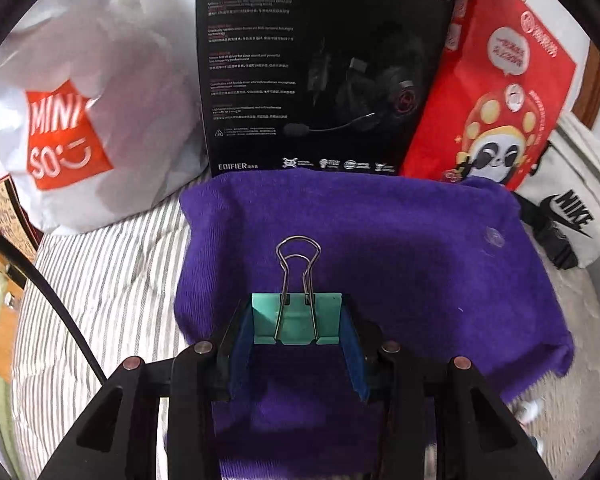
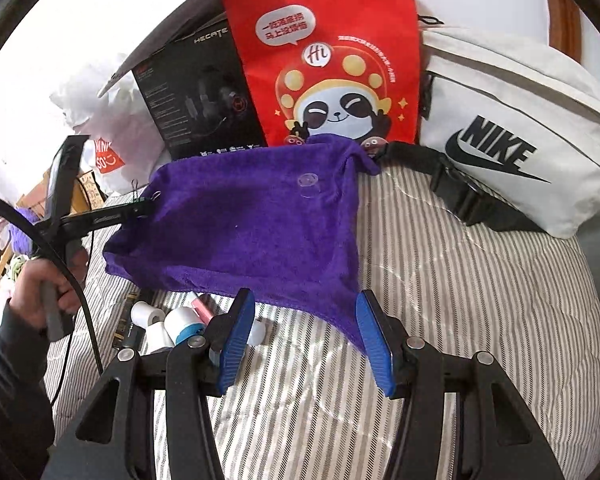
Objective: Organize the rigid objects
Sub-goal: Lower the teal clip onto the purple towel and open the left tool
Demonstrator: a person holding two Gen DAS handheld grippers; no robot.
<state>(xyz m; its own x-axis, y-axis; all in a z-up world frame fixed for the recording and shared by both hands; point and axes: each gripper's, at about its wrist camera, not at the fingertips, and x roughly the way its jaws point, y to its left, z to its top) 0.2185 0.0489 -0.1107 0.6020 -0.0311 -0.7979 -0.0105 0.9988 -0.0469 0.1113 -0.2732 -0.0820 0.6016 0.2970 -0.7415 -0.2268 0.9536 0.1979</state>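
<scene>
My left gripper (image 1: 298, 320) is shut on a teal binder clip (image 1: 296, 318) with wire handles pointing forward, held above a purple towel (image 1: 400, 264). A small clear plastic spool (image 1: 494, 237) lies on the towel at the right; it also shows in the right wrist view (image 2: 308, 185). My right gripper (image 2: 306, 338) is open and empty over the striped bedding, at the near edge of the purple towel (image 2: 240, 224). The left gripper (image 2: 140, 210) appears at the towel's left edge. Several white spools and a pink item (image 2: 172, 322) lie beside my right gripper's left finger.
Behind the towel stand a white Miniso bag (image 1: 72, 128), a black Edifier headset box (image 1: 320, 68) and a red panda bag (image 1: 496, 92). A white Nike bag (image 2: 512, 132) with a black strap lies at the right. Striped bedding (image 2: 440, 280) lies underneath.
</scene>
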